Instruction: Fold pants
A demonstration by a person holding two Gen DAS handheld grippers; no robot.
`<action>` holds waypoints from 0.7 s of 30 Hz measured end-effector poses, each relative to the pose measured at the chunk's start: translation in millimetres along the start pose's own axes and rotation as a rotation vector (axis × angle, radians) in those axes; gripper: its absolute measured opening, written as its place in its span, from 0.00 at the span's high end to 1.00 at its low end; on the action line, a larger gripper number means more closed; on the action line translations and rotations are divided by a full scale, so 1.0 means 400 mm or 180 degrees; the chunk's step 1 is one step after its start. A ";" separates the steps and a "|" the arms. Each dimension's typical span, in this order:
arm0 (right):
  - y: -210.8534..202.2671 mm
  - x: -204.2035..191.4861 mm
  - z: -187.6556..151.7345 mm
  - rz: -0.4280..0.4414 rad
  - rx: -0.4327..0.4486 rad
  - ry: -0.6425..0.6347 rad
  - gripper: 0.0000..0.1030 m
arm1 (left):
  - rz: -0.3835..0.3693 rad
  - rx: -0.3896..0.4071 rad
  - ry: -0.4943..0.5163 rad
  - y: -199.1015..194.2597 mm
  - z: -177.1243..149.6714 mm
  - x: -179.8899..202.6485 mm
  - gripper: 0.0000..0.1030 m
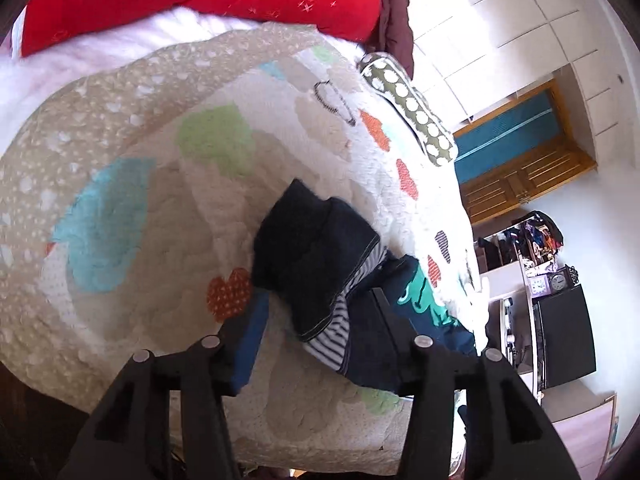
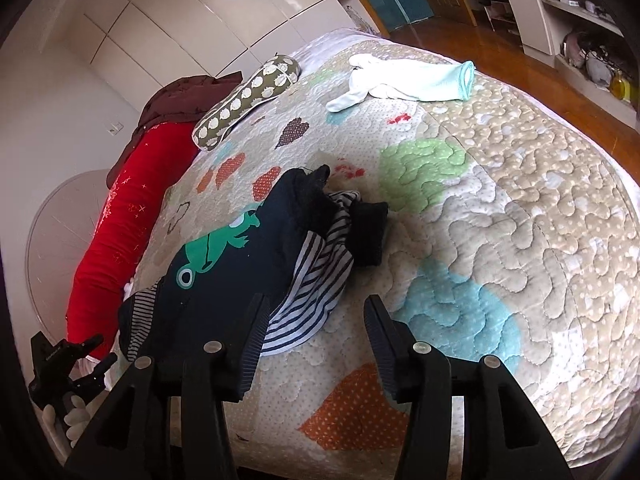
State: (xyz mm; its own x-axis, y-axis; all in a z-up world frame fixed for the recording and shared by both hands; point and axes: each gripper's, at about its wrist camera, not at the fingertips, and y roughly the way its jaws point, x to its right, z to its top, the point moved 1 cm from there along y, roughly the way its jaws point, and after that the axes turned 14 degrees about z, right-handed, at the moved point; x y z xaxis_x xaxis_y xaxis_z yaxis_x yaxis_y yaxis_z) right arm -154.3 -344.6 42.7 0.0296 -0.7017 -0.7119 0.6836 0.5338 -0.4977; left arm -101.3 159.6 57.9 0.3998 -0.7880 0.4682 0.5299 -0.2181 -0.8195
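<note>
Small dark navy pants [image 1: 320,256] with a striped lining and a green frog print lie crumpled on the quilted bed cover [image 1: 160,168]. In the right wrist view the same pants [image 2: 248,256] lie left of centre. My left gripper [image 1: 320,312] is open and hovers just above the pants, its fingers on either side of the striped part. My right gripper [image 2: 316,320] is open, with its left finger [image 2: 256,320] over the pants' edge and its right finger over bare quilt. The left gripper also shows in the right wrist view [image 2: 68,364] at the lower left.
A red bolster [image 2: 120,232] and a dotted green pillow [image 2: 248,96] lie along the far side of the bed. White tights [image 2: 404,80] lie at the far end. Shelves and a wooden floor [image 2: 520,60] lie beyond the bed edge.
</note>
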 end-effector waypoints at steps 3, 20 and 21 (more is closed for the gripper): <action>0.010 0.001 -0.015 0.0035 -0.0081 0.0017 0.48 | 0.0092 -0.0164 0.0028 0.043 -0.023 0.000 0.50; 0.134 -0.150 -0.061 0.1235 -0.0666 -0.0146 0.43 | -0.0137 -0.0094 0.0369 0.007 -0.026 0.131 0.96; 0.156 -0.164 -0.065 0.1494 -0.0795 -0.0047 0.41 | -0.0183 -0.0082 0.0373 0.002 -0.019 0.143 0.96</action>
State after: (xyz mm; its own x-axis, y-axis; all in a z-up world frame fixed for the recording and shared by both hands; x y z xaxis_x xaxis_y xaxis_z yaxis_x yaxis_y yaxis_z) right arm -132.7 -252.9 45.6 0.3023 -0.3659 -0.8802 0.3999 0.8869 -0.2313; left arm -83.7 110.1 81.6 0.2784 -0.8354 0.4740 0.5294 -0.2783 -0.8014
